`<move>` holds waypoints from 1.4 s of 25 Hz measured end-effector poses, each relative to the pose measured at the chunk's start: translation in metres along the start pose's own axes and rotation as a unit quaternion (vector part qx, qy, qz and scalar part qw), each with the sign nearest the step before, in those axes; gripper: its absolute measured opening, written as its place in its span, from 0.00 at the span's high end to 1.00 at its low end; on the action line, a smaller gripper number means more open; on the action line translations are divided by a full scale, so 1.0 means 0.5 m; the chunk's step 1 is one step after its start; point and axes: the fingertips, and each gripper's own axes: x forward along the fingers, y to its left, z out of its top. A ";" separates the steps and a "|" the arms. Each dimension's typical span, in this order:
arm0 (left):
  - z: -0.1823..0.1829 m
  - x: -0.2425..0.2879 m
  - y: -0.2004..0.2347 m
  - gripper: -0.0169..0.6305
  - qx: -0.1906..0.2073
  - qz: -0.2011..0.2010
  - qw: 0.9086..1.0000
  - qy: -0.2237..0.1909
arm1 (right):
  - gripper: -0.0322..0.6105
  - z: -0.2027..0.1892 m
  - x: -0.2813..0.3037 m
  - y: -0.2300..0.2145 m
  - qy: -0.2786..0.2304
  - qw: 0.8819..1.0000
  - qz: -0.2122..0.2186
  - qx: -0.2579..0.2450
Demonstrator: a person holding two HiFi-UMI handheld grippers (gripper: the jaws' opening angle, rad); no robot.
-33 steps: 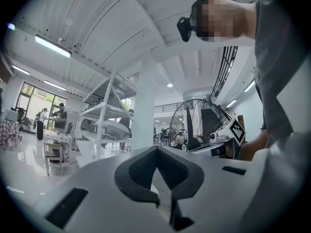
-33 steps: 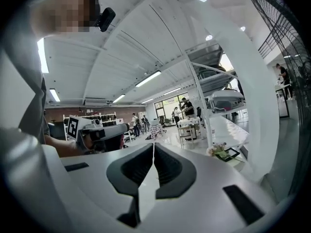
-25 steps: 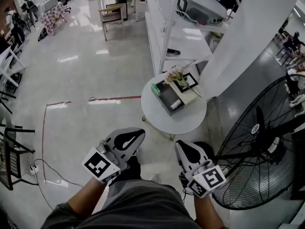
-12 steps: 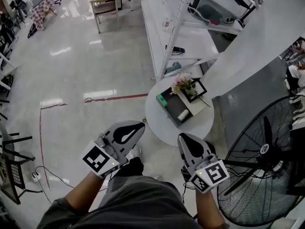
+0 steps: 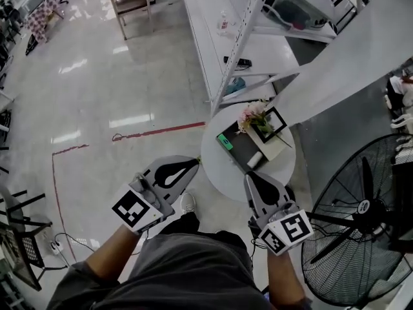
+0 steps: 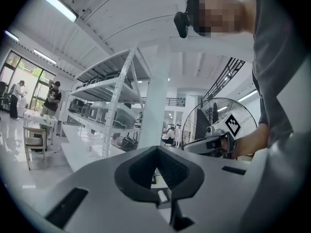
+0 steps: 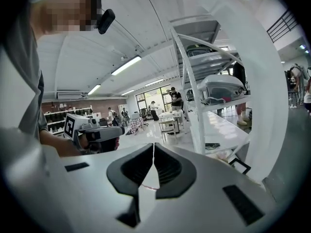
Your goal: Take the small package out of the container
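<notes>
A round white table stands just ahead in the head view. On it sits a dark open container with a small white package at its near end. A green item lies at the container's left end. My left gripper is shut and empty, held left of the table's near edge. My right gripper is shut and empty too, with its tip over the table's near rim, short of the package. In the left gripper view the left gripper has its jaws meeting. The right gripper shows its jaws together in its own view.
Pink flowers and a black picture frame stand behind the container. A large floor fan is close on the right. White shelving runs behind the table, with a slanted white pillar beside it. Red tape marks the floor.
Both grippers have come forward toward the table, which now lies closer under the right gripper's tip. Both stay shut and empty.
</notes>
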 end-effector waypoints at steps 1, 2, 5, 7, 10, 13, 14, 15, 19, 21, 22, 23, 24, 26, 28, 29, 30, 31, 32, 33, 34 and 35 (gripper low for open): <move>-0.002 0.004 0.011 0.95 -0.001 0.000 1.000 0.002 | 0.91 -0.002 0.010 -0.004 0.002 1.000 -0.001 0.000; -0.004 0.006 0.021 0.95 -0.002 0.000 1.000 0.003 | 0.91 -0.002 0.018 -0.007 0.004 1.000 -0.002 0.000; -0.008 0.014 0.046 0.95 -0.007 0.002 1.000 0.004 | 0.91 0.000 0.043 -0.015 0.007 1.000 -0.002 0.000; -0.014 0.021 0.060 0.95 -0.011 0.005 1.000 0.006 | 0.91 -0.003 0.059 -0.025 0.011 1.000 -0.001 -0.001; -0.028 0.033 0.075 0.95 -0.018 0.010 1.000 0.012 | 0.91 -0.013 0.084 -0.043 0.022 1.000 0.003 -0.011; -0.043 0.047 0.087 0.95 -0.024 0.019 0.999 0.019 | 0.91 -0.035 0.112 -0.063 0.036 0.999 0.009 -0.031; -0.049 0.052 0.091 0.95 -0.026 0.023 0.999 0.022 | 0.91 -0.044 0.122 -0.071 0.041 0.998 0.011 -0.039; -0.056 0.057 0.095 0.95 -0.028 0.027 0.999 0.025 | 0.91 -0.055 0.131 -0.079 0.047 0.998 0.012 -0.049; -0.081 0.081 0.110 0.95 -0.041 0.048 0.997 0.033 | 0.91 -0.104 0.168 -0.116 0.075 0.994 0.019 -0.074; -0.094 0.093 0.115 0.95 -0.047 0.058 0.996 0.040 | 0.91 -0.126 0.184 -0.134 0.086 0.993 0.025 -0.074; -0.102 0.098 0.118 0.95 -0.049 0.063 0.996 0.044 | 0.91 -0.137 0.192 -0.143 0.090 0.993 0.027 -0.075; -0.110 0.103 0.121 0.95 -0.051 0.067 0.995 0.048 | 0.91 -0.150 0.201 -0.154 0.096 0.992 0.028 -0.078; -0.119 0.108 0.124 0.95 -0.053 0.070 0.995 0.053 | 0.91 -0.164 0.211 -0.164 0.101 0.991 0.029 -0.081; -0.134 0.116 0.129 0.95 -0.057 0.077 0.993 0.062 | 0.91 -0.193 0.230 -0.181 0.114 0.989 0.032 -0.087; -0.147 0.121 0.132 0.95 -0.060 0.084 0.992 0.070 | 0.91 -0.224 0.247 -0.196 0.128 0.987 0.036 -0.090; -0.153 0.123 0.132 0.95 -0.062 0.088 0.991 0.074 | 0.91 -0.239 0.253 -0.203 0.135 0.986 0.038 -0.091; -0.160 0.124 0.133 0.95 -0.063 0.092 0.991 0.078 | 0.91 -0.253 0.260 -0.210 0.141 0.985 0.040 -0.091; -0.168 0.125 0.135 0.95 -0.064 0.096 0.990 0.083 | 0.91 -0.268 0.266 -0.216 0.147 0.984 0.041 -0.092; -0.176 0.126 0.136 0.95 -0.065 0.099 0.989 0.087 | 0.91 -0.282 0.271 -0.223 0.152 0.983 0.042 -0.091; -0.183 0.127 0.137 0.95 -0.066 0.102 0.988 0.091 | 0.90 -0.295 0.277 -0.229 0.157 0.982 0.043 -0.091; -0.189 0.128 0.138 0.95 -0.068 0.104 0.988 0.094 | 0.89 -0.307 0.282 -0.234 0.162 0.982 0.043 -0.091; -0.195 0.128 0.138 0.95 -0.069 0.107 0.987 0.097 | 0.83 -0.319 0.287 -0.238 0.166 0.981 0.044 -0.092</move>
